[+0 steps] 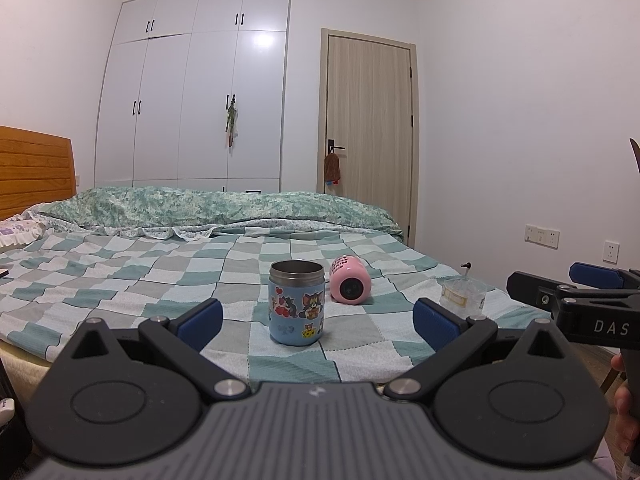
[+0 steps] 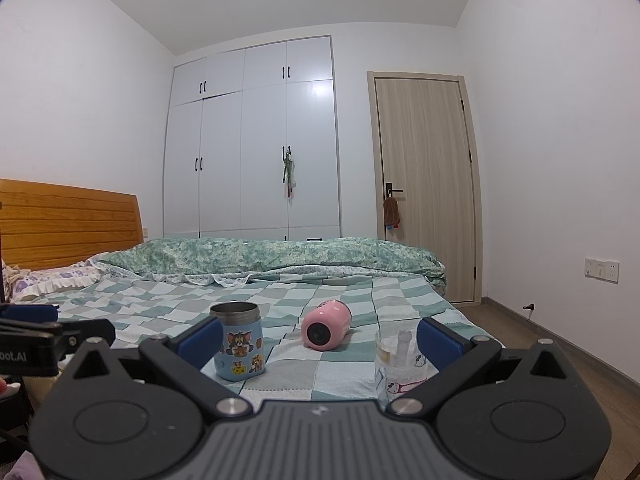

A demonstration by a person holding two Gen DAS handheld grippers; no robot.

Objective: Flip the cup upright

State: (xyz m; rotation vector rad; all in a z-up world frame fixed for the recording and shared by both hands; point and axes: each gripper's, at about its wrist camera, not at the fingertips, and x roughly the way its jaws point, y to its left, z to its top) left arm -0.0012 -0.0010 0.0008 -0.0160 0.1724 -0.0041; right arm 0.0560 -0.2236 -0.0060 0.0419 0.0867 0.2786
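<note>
A pink cup (image 1: 350,284) lies on its side on the checkered bedspread (image 1: 120,276), its base towards me; it also shows in the right wrist view (image 2: 325,325). A blue cartoon cup (image 1: 297,307) with a steel rim stands upright to its left, also in the right wrist view (image 2: 238,346). A clear plastic cup (image 1: 464,292) stands upright at the right, close in the right wrist view (image 2: 398,360). My left gripper (image 1: 318,320) is open and empty, short of the blue cup. My right gripper (image 2: 318,340) is open and empty, short of the cups; it also shows at the right edge of the left wrist view (image 1: 572,284).
A rolled green quilt (image 1: 220,210) lies across the far side of the bed. A wooden headboard (image 2: 68,224) is at the left. White wardrobes (image 1: 192,92) and a wooden door (image 1: 370,128) stand behind. The bed's right edge drops to a wooden floor (image 2: 560,344).
</note>
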